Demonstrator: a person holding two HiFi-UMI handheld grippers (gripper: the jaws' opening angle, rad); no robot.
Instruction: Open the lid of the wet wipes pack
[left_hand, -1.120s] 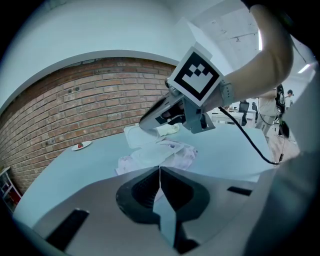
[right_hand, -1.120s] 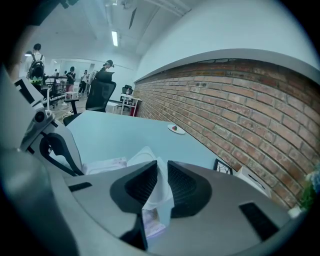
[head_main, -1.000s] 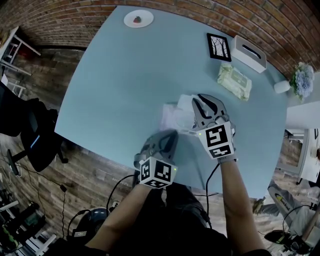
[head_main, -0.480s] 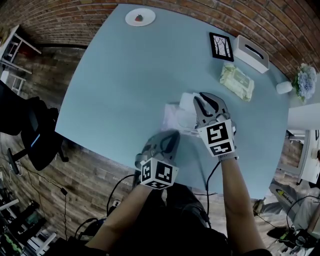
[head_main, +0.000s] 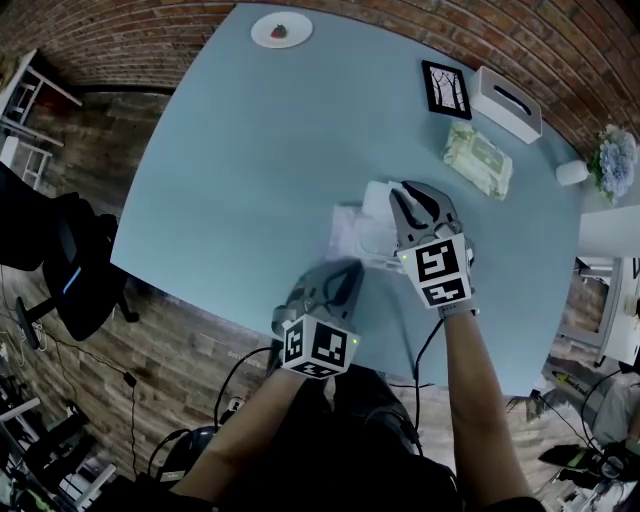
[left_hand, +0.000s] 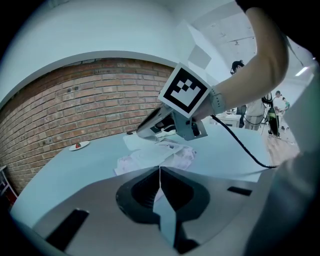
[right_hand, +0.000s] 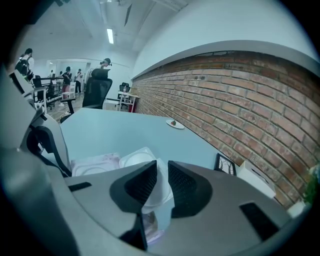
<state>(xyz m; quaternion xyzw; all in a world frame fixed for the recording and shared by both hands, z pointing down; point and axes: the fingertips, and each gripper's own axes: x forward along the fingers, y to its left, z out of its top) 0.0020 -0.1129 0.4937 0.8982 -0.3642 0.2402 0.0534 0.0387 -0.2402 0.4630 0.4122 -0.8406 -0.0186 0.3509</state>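
The wet wipes pack (head_main: 355, 228), white with pink print, lies on the blue table (head_main: 250, 150) in front of me. Its round white lid (right_hand: 137, 159) stands raised at the pack's far right end. My right gripper (head_main: 400, 192) is shut on that lid, and the white flap shows in the narrow gap between its jaws (right_hand: 160, 172). In the left gripper view the right gripper (left_hand: 135, 134) lifts the flap off the pack (left_hand: 150, 159). My left gripper (head_main: 350, 268) is at the pack's near edge. Its jaws (left_hand: 160, 172) meet in a thin line on that edge.
At the table's far right lie a green wipes pack (head_main: 478, 160), a white tissue box (head_main: 508, 103) and a small picture frame (head_main: 447, 90). A plate (head_main: 282, 30) sits at the far edge. Flowers (head_main: 612, 160) stand off to the right, a black chair (head_main: 70, 270) to the left.
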